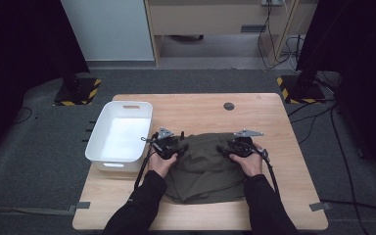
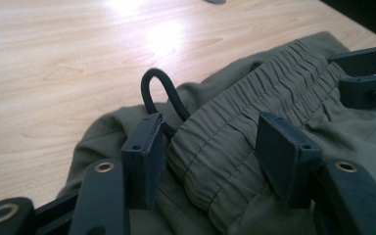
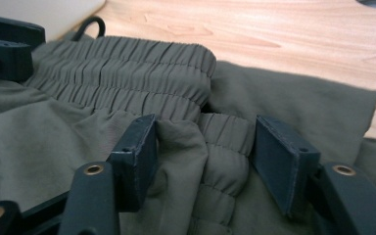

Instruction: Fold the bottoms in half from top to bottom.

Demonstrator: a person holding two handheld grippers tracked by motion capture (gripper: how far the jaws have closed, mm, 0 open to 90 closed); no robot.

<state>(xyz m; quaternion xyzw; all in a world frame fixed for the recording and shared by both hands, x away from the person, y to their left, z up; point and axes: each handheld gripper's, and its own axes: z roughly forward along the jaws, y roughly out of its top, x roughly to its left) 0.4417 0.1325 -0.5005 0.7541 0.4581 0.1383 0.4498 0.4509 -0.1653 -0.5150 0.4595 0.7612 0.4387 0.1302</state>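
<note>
Both forearms reach fwd, side by side; L claw [image 1: 176,140] & R claw [image 1: 227,145] low, jaws apart.

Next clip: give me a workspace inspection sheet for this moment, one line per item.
Surface: light wooden table, round grommet hole near far edge.
Job's things: olive-green fabric garment with elastic waistband, crumpled mid-table; black drawstring loop sticks out.
Clutter: white plastic bin at table's left, looks empty.
Grippers: left tool open, jaws straddling waistband; right tool open over bunched waistband.
Cables: black cable trails from right tool; floor cables at right.
Surroundings: grey carpet, hazard-striped stand bases.
</note>
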